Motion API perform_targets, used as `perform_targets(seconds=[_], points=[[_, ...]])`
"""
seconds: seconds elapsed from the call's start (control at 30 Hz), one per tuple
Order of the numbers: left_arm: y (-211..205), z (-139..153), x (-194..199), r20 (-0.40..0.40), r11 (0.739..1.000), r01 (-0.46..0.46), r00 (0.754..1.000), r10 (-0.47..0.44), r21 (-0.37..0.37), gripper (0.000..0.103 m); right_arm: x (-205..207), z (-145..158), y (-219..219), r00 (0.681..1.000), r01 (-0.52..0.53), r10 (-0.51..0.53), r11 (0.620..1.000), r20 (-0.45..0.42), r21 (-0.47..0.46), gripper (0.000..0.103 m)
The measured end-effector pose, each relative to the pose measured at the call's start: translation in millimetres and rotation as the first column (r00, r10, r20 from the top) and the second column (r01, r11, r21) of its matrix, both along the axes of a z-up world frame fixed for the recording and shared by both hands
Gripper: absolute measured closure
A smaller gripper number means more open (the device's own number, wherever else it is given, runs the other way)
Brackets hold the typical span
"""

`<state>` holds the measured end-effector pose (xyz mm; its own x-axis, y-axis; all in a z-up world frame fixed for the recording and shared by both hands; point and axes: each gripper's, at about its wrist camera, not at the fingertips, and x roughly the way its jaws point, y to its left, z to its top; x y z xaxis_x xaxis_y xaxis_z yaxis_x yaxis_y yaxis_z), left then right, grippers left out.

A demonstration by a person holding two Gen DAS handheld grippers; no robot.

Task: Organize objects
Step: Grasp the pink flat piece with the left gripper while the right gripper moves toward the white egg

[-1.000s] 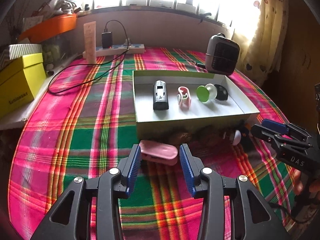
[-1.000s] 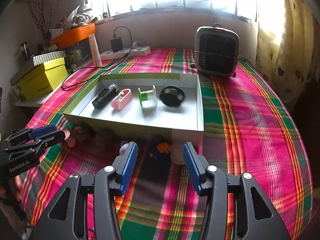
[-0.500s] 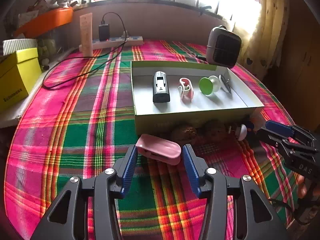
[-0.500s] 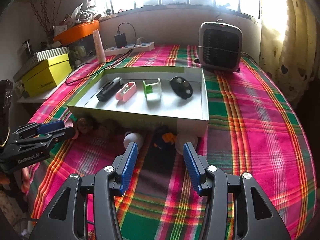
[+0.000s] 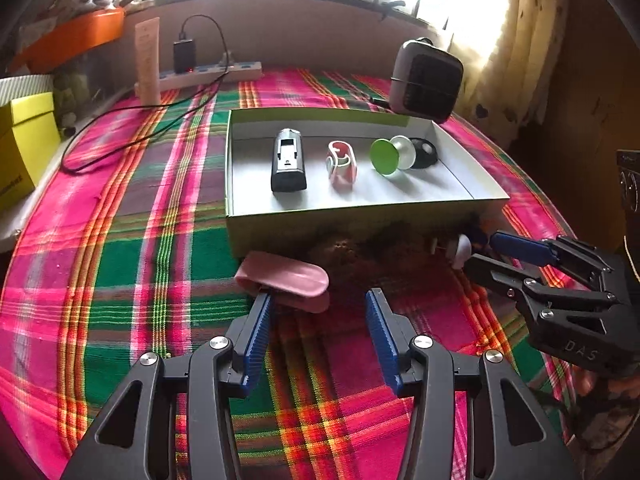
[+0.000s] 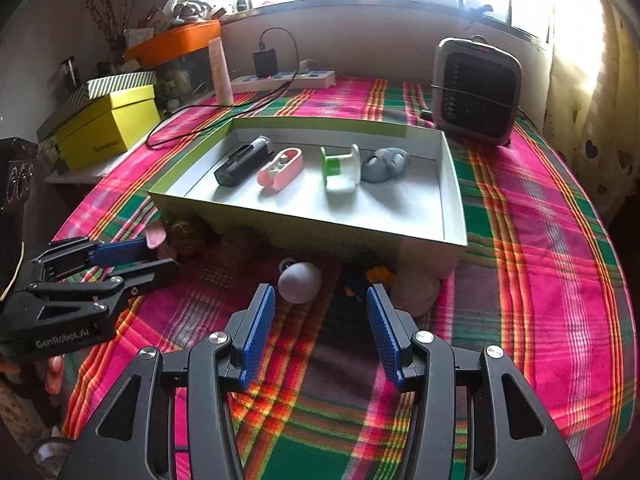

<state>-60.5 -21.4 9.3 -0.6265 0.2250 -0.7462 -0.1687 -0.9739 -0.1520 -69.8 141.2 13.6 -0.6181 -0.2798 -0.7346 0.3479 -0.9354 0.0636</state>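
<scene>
1. The left gripper hangs low over the plaid tablecloth with its jaws spread apart and nothing between them.
2. A pink case lies on the cloth just ahead of the left gripper's left finger, close to the front wall of the box — whether finger and case touch I cannot tell.
3. The right gripper is likewise released, gripping nothing; a white ball sits just beyond its left fingertip, and a dark blue and orange toy lies ahead between the fingers.
4. Both toys rest on the cloth against the box's front wall, outside it.
5. Inside the box, in a row — a black device, a pink and white clip, a green and white spool, and a dark round item.
6. A small heater stands behind the box.
</scene>
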Motion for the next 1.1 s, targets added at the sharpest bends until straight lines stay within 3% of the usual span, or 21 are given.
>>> perform_targets(seconds=[0.47, 0.87, 1.1], points=[[-25.1, 2.2, -2.9, 0.013, 0.995, -0.099, 0.995, 0.098, 0.026, 0.057, -13.4, -6.7, -16.1, 0.995, -0.093, 0.093, 0.996, 0.039, 0.006, 0.054], [-47.6, 4.2, 9.8, 0.006, 0.985, -0.171, 0.985, 0.171, -0.033, 0.057, -12.4, -8.5, -17.7, 0.990, -0.113, 0.117, 0.992, 0.075, -0.048, 0.054], [-42.0, 12.6, 11.3, -0.011, 0.990, -0.141, 0.990, 0.141, 0.016, 0.057, -11.9, -9.2, -25.0, 0.992, -0.110, 0.109, 0.994, 0.063, 0.012, 0.054]])
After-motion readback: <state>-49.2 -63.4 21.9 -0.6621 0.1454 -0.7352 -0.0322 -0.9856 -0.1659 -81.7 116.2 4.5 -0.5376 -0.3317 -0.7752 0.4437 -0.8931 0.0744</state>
